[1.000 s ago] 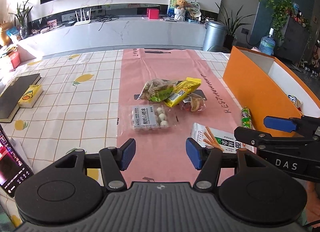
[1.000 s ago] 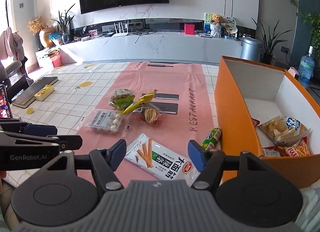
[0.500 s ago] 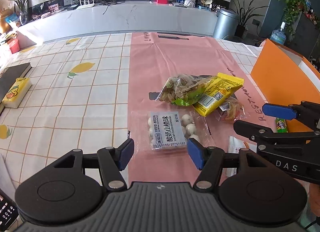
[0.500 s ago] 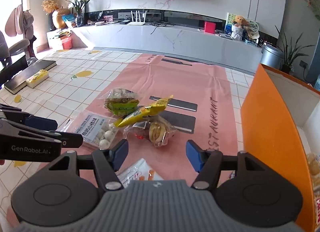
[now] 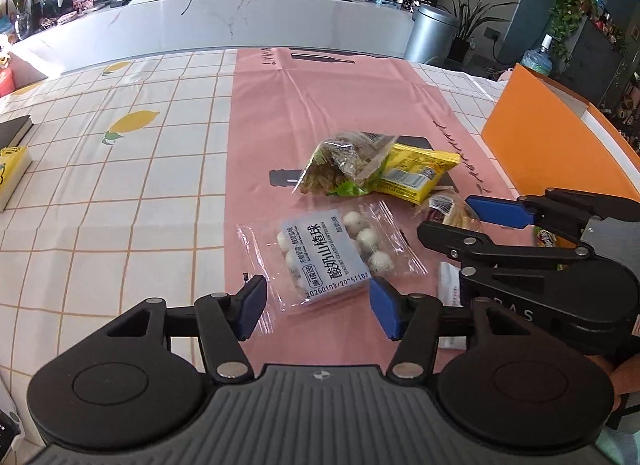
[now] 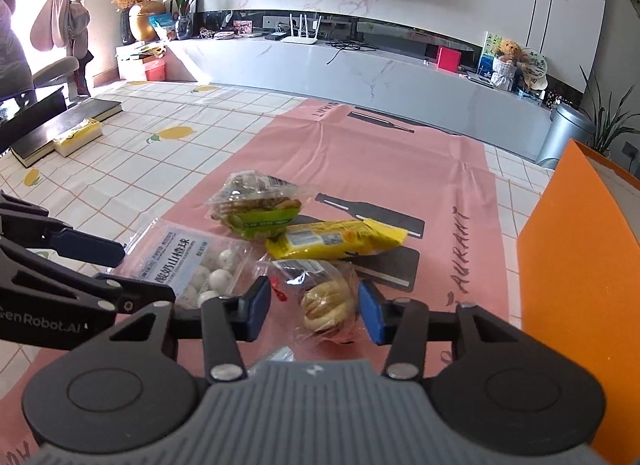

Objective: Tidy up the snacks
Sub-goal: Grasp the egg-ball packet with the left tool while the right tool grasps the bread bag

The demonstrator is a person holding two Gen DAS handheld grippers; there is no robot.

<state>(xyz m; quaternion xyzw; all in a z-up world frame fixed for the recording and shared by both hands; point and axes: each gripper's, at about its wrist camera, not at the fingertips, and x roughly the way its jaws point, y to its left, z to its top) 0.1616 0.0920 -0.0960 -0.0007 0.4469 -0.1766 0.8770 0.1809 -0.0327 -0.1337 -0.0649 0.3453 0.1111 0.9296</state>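
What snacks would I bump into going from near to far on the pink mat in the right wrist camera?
Clear bag of pale buns → yellow packet → green-labelled clear bag.

left tool (image 5: 318,307): black frame | blue pads | silver screws (white "GenRobot.AI" lettering) | ribbed grey housing

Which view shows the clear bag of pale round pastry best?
Right wrist view: the clear bag of pale round pastry lies whole and close, between the right gripper fingers. In the left wrist view, the bag is mostly hidden behind that gripper; only one end and barcode show.
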